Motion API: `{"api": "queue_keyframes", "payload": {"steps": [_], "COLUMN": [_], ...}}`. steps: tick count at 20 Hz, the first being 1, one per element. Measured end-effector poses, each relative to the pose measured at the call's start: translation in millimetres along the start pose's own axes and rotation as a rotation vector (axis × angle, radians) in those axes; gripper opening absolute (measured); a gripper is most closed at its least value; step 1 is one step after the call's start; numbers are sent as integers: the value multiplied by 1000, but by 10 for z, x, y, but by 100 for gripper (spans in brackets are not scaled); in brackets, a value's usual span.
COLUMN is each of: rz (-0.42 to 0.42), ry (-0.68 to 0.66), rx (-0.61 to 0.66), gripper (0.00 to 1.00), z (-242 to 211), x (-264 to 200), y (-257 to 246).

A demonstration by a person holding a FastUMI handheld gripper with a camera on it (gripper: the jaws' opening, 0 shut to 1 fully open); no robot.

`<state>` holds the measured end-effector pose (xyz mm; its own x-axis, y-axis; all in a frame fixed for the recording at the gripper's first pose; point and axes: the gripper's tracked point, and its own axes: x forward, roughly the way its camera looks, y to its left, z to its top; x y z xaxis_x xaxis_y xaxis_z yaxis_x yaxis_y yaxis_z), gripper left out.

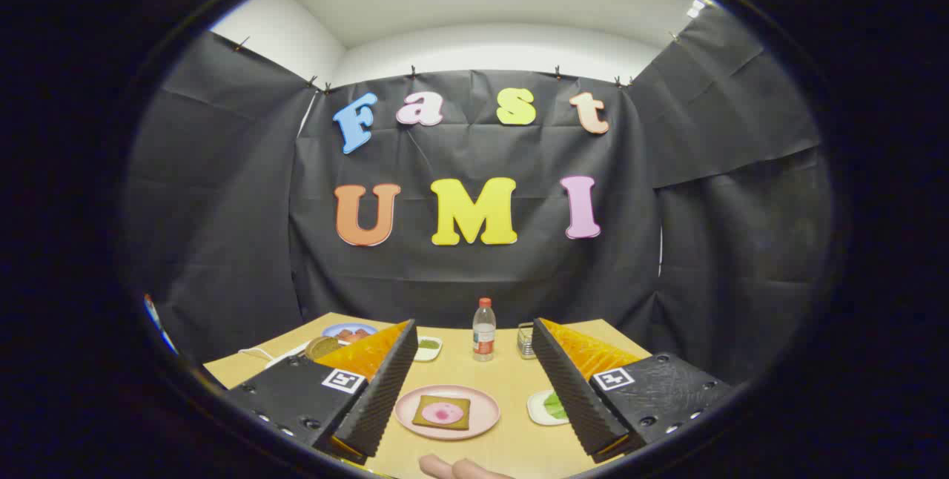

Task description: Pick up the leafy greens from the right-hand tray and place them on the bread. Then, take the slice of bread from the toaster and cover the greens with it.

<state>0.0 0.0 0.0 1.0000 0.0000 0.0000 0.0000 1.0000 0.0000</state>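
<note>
Since nothing has been picked up yet, the gripper is held high above the pink plate with its fingers wide apart. Bread with a pink spot is kept on that plate. Just right of the plate, the greens are waiting in a small white tray. Beyond the plate, a bottle is stood.

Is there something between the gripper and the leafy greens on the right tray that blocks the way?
Nothing visible blocks it. The gripper is open and holds nothing. The leafy greens lie on their small white tray, partly hidden behind the right finger, beside the pink plate. The water bottle stands farther back.
</note>
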Motion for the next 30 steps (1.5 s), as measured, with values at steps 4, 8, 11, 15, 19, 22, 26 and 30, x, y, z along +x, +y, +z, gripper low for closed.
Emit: {"api": "queue_keyframes", "payload": {"steps": [4,8,11,15,19,22,26,30], "rz": [-1,4,-1,-38,-73,-96,-149,-256], "ry": [-4,-3,3,29,75,100,136,253], "rx": [-10,-19,-28,-24,-28,-17,21,20], "gripper": [95,95,96,95,95,95,96,95], "z": [1,-16,-53,-167,-376,-514,-678,-1013], "x": [-6,13,40,155,365,573,880,1158], "y": [-7,-26,-84,-275,-580,-847,-1285,-1803]}}
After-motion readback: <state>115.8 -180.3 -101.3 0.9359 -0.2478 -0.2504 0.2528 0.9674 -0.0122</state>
